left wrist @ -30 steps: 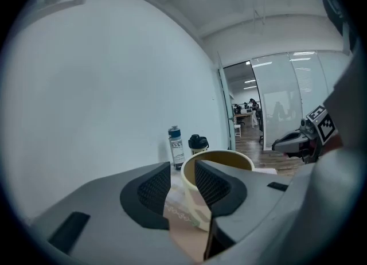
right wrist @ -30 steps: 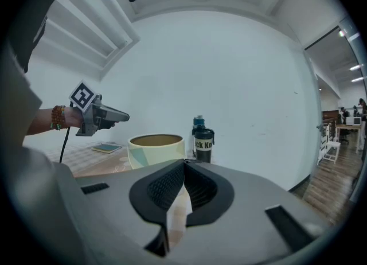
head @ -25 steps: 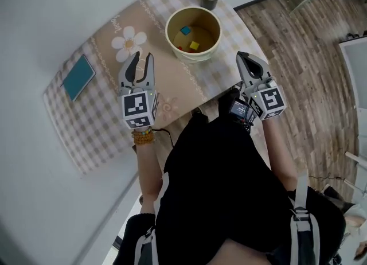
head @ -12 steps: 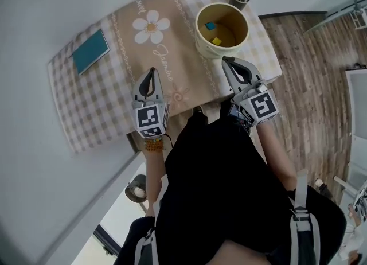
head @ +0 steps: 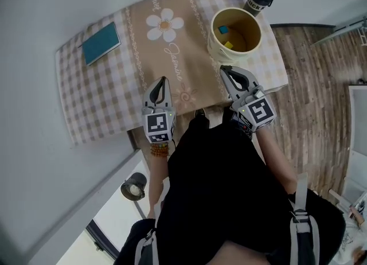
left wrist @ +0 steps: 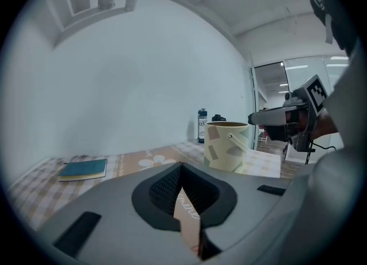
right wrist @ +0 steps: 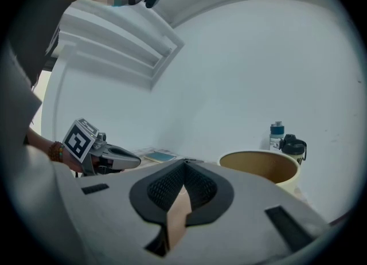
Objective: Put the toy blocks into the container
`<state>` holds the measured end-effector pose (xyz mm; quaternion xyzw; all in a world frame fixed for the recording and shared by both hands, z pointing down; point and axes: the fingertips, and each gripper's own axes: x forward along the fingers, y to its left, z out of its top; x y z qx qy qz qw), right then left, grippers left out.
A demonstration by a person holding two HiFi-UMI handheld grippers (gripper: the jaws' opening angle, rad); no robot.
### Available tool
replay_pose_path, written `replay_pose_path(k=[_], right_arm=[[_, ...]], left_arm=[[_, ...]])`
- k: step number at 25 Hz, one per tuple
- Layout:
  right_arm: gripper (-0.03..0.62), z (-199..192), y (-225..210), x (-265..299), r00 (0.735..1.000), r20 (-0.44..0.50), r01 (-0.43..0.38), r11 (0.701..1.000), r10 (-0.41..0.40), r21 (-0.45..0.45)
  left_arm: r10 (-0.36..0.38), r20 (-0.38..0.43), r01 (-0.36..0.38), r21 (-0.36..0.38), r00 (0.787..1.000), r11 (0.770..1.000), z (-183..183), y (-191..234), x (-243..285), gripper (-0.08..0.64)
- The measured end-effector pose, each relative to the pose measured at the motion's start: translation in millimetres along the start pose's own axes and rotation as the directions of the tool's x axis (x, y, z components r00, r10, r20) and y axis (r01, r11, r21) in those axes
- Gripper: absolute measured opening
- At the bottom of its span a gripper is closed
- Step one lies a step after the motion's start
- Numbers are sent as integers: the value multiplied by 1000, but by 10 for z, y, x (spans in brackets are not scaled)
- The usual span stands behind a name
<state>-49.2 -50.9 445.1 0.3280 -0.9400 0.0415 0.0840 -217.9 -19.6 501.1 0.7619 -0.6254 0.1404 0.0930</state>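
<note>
Left claw [head: 162, 80] and right claw [head: 225, 70] both closed, empty; toy blocks [head: 222, 29] in container [head: 211, 35] look light, rigid, so pinch opposite flat faces.

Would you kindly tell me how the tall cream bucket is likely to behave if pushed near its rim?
The tall cream bucket stands upright and fairly wide, so it would probably slide, perhaps tip. Only a few toy blocks lie inside, so it is likely light. The checked tablecloth beneath may bunch.

head view overhead; both gripper views low, seemingly level, sharing the container [head: 216, 50]
</note>
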Motion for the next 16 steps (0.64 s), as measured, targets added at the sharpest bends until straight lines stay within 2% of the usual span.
replay_pose_path(k=[9, 16], right_arm=[[5, 6, 78, 64, 999, -13, -35, 999, 35, -16], [5, -34, 242, 106, 997, -41, -66, 998, 66, -10]], left_arm=[[2, 21, -2, 0, 1000, 1000, 44, 47, 19, 2], [-4, 6, 4, -6, 1000, 1000, -8, 87, -30, 2]])
